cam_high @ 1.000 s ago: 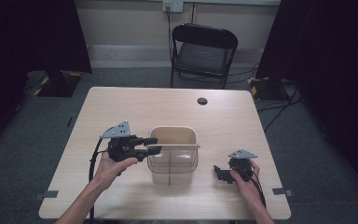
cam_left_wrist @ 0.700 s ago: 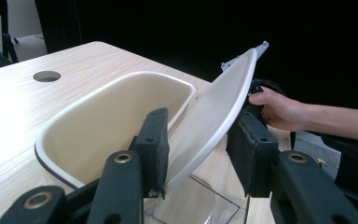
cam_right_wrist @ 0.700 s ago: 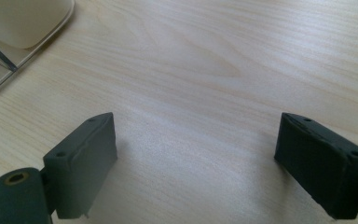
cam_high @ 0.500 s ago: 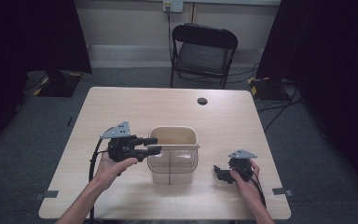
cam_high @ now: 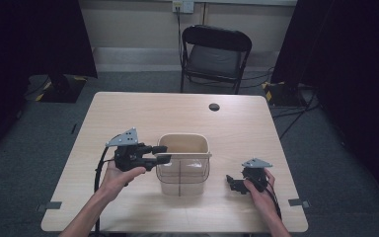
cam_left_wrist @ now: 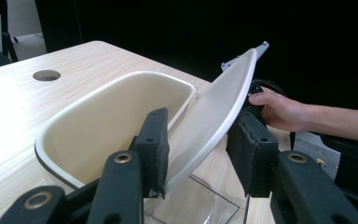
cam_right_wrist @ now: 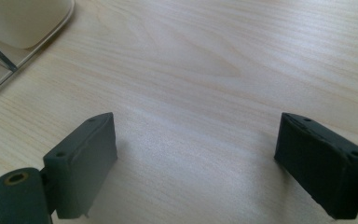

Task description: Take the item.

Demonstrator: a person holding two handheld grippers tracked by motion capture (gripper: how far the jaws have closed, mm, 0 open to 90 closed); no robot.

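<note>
Step in hand: looks like lifting the lid [cam_left_wrist: 219, 112] off (or setting it onto) the beige bin [cam_high: 182, 163] that sits mid-table, toward the person's side. I can't tell which way it's going.

Left gripper [cam_high: 159, 154]: clamped on the lid's edge. In the left gripper view the lid is tilted up on 1 side, its lower end near the bin's rim, with 1 pad [cam_left_wrist: 154, 149] pressed against it.

Right gripper [cam_high: 234, 183]: parked low on the table [cam_high: 128, 113], well to the right of the bin, jaws spread wide with nothing between them.

How to do it well: my take, keep the grip near the lid's edge firm and move slowly. It's a thin curved plate held at 1 spot, so it could pivot or slip. If the bin starts to shift, the free gripper could steady its clear lower wall.

High view extras: whole layout, the round hole [cam_high: 214, 106] in the tabletop, the folding chair [cam_high: 214, 54] behind. The lid's tilt is hard to read from up there.

Left gripper view extras: the lid's angle, the bin's empty inside, and the other hand [cam_left_wrist: 279, 109] farther off.

Right gripper view extras: bare wood between its pads [cam_right_wrist: 86, 158], plus a corner of the bin at top left.
</note>
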